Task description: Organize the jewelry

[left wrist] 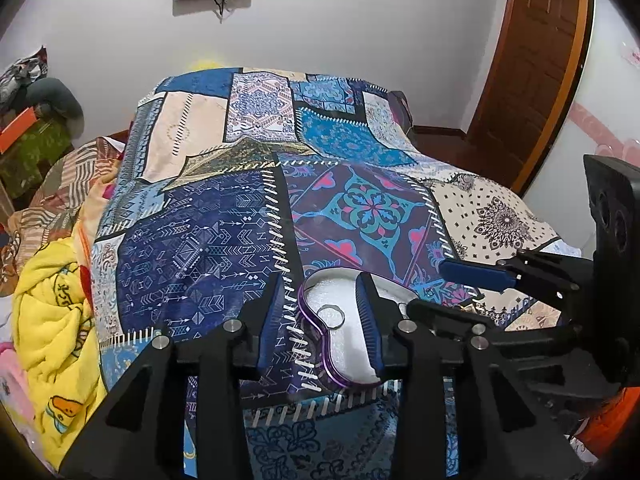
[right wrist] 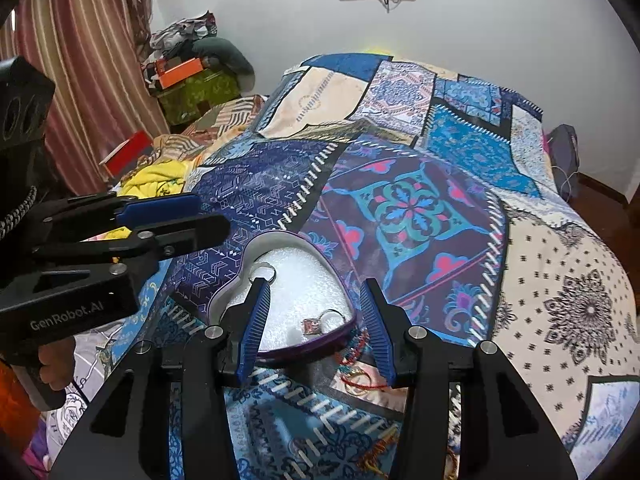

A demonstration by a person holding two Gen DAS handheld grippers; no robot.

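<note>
Left gripper (left wrist: pixel 322 320) spread, nothing pinched, hovering over the left lobe of the heart-shaped box (left wrist: pixel 320 354); purple rim between the blue pads, the left pad over bare bedspread (left wrist: pixel 192 240), the right pad over the white foam lining. Small silver ring (left wrist: pixel 331 317) lying on that foam between the pads, untouched.

Right gripper (right wrist: pixel 316 316) spread too, gripping nothing, poised over the near end of the same box (right wrist: pixel 280 240). Left pad across the box's near left rim, right pad just outside the pointed end. Between them, a ring with a reddish stone (right wrist: pixel 316 325) lying on the foam near the point; the plain silver ring (right wrist: pixel 265 273) farther up by the notch, just past the left pad's tip.

Outside the box, toward the near edge of the bed, a beaded necklace (right wrist: pixel 354 350) and thin bangles (right wrist: pixel 360 384) lying on the bedspread beneath the right pad.

Box sitting open, near the bed's near edge. Yellow blanket (left wrist: pixel 52 320) heaped off the left edge.
</note>
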